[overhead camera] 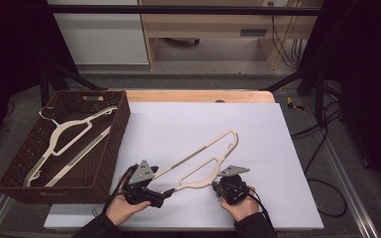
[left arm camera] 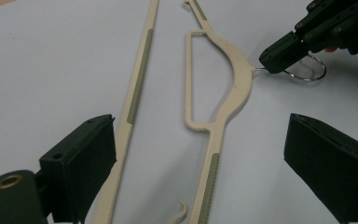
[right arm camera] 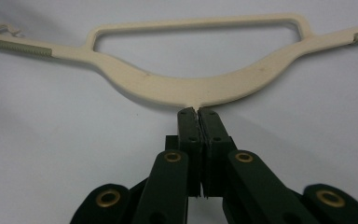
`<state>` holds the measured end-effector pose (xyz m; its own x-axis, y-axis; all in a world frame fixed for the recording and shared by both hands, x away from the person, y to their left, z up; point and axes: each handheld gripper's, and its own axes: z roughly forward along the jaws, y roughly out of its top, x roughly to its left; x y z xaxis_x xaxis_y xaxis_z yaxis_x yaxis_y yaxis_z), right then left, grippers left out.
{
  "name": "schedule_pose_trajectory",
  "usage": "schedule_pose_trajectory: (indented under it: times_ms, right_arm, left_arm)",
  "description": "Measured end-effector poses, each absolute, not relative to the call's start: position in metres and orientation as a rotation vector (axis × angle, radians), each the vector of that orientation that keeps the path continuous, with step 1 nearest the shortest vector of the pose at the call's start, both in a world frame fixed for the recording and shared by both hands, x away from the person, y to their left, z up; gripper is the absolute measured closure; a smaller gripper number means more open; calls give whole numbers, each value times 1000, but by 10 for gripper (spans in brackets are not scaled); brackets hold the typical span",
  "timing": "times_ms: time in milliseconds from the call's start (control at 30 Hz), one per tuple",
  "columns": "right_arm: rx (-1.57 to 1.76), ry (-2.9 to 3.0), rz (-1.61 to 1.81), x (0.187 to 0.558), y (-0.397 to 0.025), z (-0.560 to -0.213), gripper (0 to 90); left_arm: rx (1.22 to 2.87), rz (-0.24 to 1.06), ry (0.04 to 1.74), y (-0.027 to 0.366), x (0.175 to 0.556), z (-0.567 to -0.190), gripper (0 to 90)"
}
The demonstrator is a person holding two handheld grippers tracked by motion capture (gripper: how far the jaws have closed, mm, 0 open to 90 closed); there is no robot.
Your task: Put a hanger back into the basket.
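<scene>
A white mat (overhead camera: pixel 258 148) covers the table. A brown basket (overhead camera: pixel 106 153) with one hanger (overhead camera: pixel 62 136) inside sits just off the mat's left edge. On the mat, near its front, lies a cream hanger (overhead camera: pixel 206 158). The right gripper (right arm camera: pixel 198 112) is clamped on its wire hook (left arm camera: pixel 307 74). The left gripper (left arm camera: pixel 200 154) hovers with jaws spread wide over the hanger's near end.

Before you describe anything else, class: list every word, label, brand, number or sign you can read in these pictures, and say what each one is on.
None can be read.
The hanger on the table: plain cream, no print.
The hanger in the basket: no print visible.
The left gripper and the right gripper: black parts and brass rivets, no lettering.
A small dark plate on the wooden furniture at the back: too small to read.
</scene>
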<state>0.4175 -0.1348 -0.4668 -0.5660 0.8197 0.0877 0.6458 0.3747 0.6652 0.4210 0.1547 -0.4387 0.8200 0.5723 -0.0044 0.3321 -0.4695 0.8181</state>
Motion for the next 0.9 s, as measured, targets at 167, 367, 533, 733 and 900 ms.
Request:
schedule_pose_trajectory:
  times_ms: [167, 367, 533, 733, 900]
  right_arm:
    - [1300, 2374, 987, 417, -137, -460, 894]
    - [1293, 2367, 1004, 417, -138, -452, 895]
    - [1286, 2371, 1001, 418, -140, -448, 895]
    - [1288, 2367, 1003, 418, -140, -445, 895]
    - [1285, 2371, 1001, 418, -141, -444, 895]
  left_arm:
    - [2128, 330, 634, 141, 426, -438, 109]
    - [2145, 311, 607, 122, 433, -436, 128]
    - [2185, 294, 566, 103, 437, -438, 148]
    - [2226, 268, 536, 81, 445, -446, 190]
    - [2263, 262, 527, 69, 452, -454, 243]
